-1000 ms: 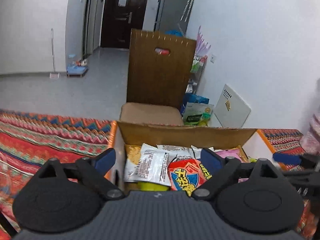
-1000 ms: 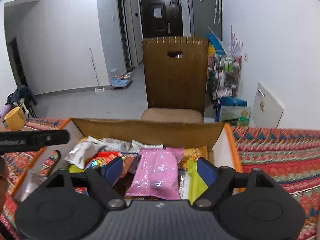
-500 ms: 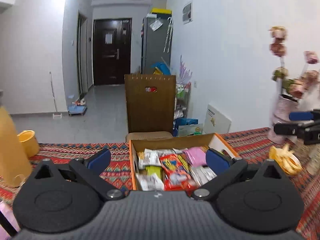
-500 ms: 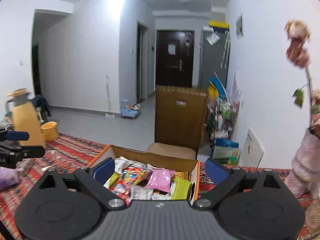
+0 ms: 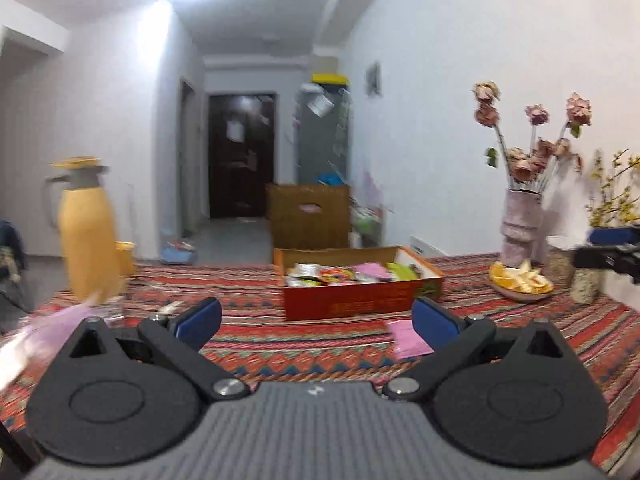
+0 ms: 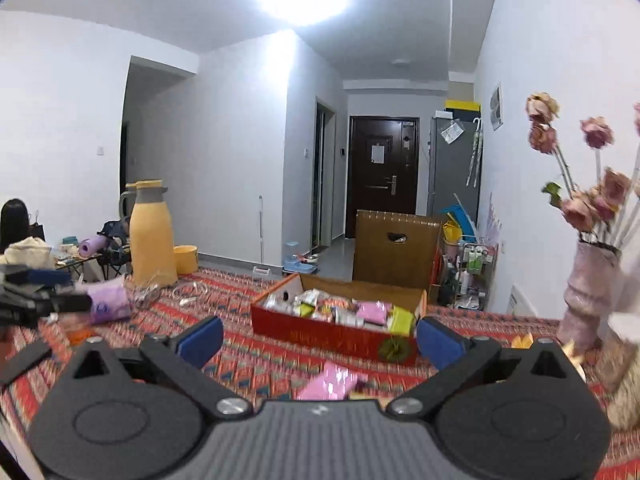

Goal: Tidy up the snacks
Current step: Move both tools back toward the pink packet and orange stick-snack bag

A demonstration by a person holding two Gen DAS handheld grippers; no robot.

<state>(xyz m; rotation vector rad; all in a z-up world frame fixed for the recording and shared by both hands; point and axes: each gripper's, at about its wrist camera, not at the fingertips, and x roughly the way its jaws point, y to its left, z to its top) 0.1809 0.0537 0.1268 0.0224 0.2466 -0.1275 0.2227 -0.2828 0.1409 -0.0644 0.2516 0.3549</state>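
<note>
An open red cardboard box (image 5: 360,300) (image 6: 332,334) full of snack packets (image 5: 344,272) (image 6: 344,312) sits mid-table on a patterned cloth. A pink packet (image 5: 408,338) (image 6: 330,380) lies on the cloth in front of the box, near both grippers. My left gripper (image 5: 316,316) is open and empty, well back from the box. My right gripper (image 6: 320,338) is still opening its jaws, with nothing between them; the pink packet lies on the cloth below. Each gripper shows at the other view's edge: the right gripper (image 5: 608,256) and the left gripper (image 6: 40,300).
A yellow thermos jug (image 5: 90,232) (image 6: 152,232) stands at the left, with a purple packet (image 6: 108,304) near it. At the right are a vase of dried flowers (image 5: 520,228) (image 6: 588,292) and a dish of orange peel (image 5: 520,280). A brown chair (image 6: 396,248) stands behind the table.
Both grippers have pulled far back from over the box, which now looks small and distant. The right jaws have spread wider. The pink packet now lies in front of the box.
</note>
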